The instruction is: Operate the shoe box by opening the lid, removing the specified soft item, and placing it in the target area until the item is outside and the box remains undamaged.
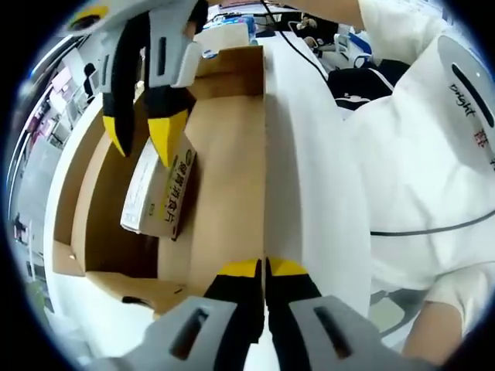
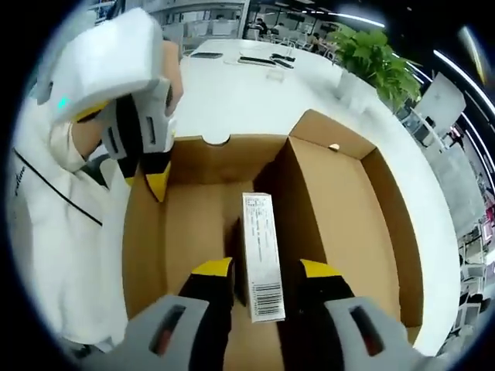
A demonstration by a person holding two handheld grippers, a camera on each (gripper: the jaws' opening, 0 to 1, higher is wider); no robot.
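Left gripper view: the left gripper (image 1: 264, 268) is clamped on the upright edge of the lid (image 1: 309, 178) of an open cardboard shoe box (image 1: 224, 154); a small packet (image 1: 160, 189) lies inside against the brown wall, with bare floor beside it; the right gripper (image 1: 143, 139) hangs just above the packet, jaws spread. Right gripper view: the right gripper (image 2: 267, 274) straddles the packet (image 2: 261, 255), jaws apart on either side; the left gripper (image 2: 157, 184) pinches the box (image 2: 348, 209) at its near rim; a white table (image 2: 255, 100) stretches beyond toward a plant (image 2: 371, 58).
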